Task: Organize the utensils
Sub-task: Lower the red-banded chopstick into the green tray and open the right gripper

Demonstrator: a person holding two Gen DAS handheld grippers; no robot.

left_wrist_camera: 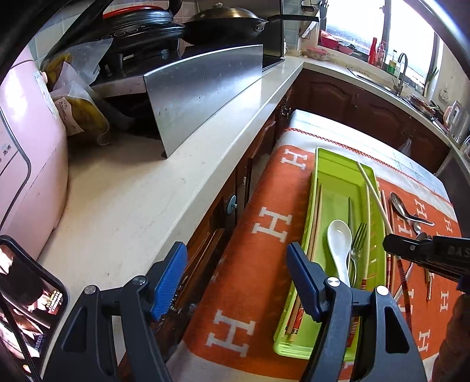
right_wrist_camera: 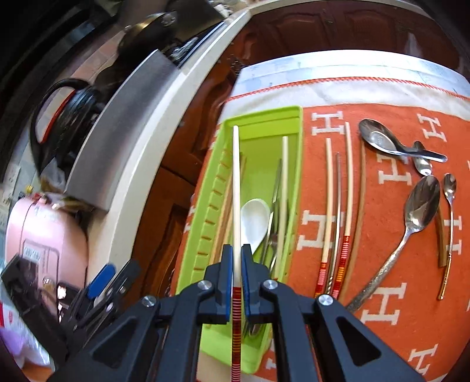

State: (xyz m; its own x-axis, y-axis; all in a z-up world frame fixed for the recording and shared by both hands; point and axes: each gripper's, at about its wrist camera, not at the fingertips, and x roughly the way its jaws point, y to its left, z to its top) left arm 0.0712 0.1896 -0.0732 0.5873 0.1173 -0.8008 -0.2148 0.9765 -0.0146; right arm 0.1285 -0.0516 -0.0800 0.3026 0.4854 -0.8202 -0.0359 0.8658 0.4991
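A green tray [left_wrist_camera: 335, 164] lies on an orange cloth with white H letters [left_wrist_camera: 264, 223]. In it are a white spoon [left_wrist_camera: 340, 244], a fork [left_wrist_camera: 357, 241] and several chopsticks. My right gripper [right_wrist_camera: 236, 276] is shut on a cream chopstick with a red-striped end [right_wrist_camera: 236, 191], held lengthwise above the tray [right_wrist_camera: 264, 114]. Loose chopsticks [right_wrist_camera: 329, 205] and metal spoons [right_wrist_camera: 420, 211] lie on the cloth to the tray's right. My left gripper [left_wrist_camera: 236, 282] stands open with nothing between its fingers, just left of the tray, over the cloth's edge.
A pale countertop [left_wrist_camera: 147, 182] runs along the left with a steel panel [left_wrist_camera: 202, 88], a pink appliance [left_wrist_camera: 26, 152], bagged food and a black wok [left_wrist_camera: 223, 20]. Brown cabinets [left_wrist_camera: 352, 97] and a sink with a tap [left_wrist_camera: 402, 67] stand at the back.
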